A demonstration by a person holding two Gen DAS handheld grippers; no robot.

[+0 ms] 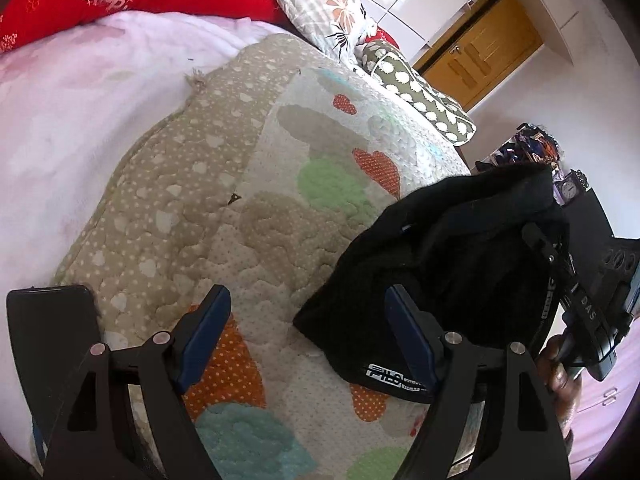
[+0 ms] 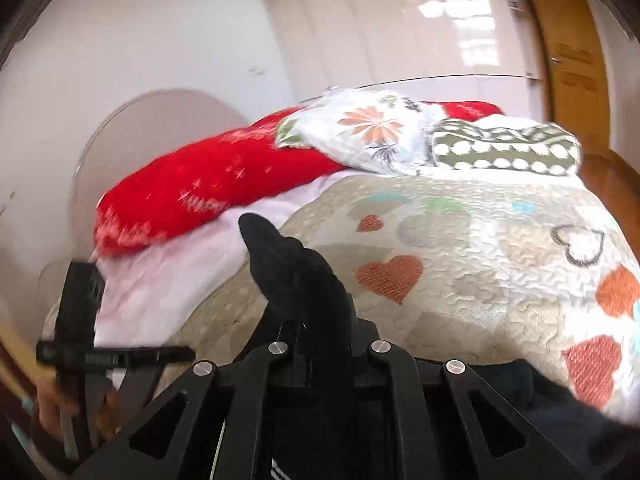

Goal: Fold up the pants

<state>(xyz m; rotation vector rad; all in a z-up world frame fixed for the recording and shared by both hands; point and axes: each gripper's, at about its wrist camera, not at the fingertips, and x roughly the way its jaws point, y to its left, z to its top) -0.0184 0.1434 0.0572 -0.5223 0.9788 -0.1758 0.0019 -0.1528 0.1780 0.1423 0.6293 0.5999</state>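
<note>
The left gripper (image 1: 308, 336) hangs over the quilt (image 1: 256, 216) with its jaws wide and nothing between them — the black pants (image 1: 440, 264) lie bunched against the right-hand jaw. The right gripper (image 2: 316, 320) has its jaws closed on a fold of the pants (image 2: 296, 276), which sticks up beyond them above the bed (image 2: 460, 280).

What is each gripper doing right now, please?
Left gripper: open, holding nothing.
Right gripper: shut on the black pants.
</note>
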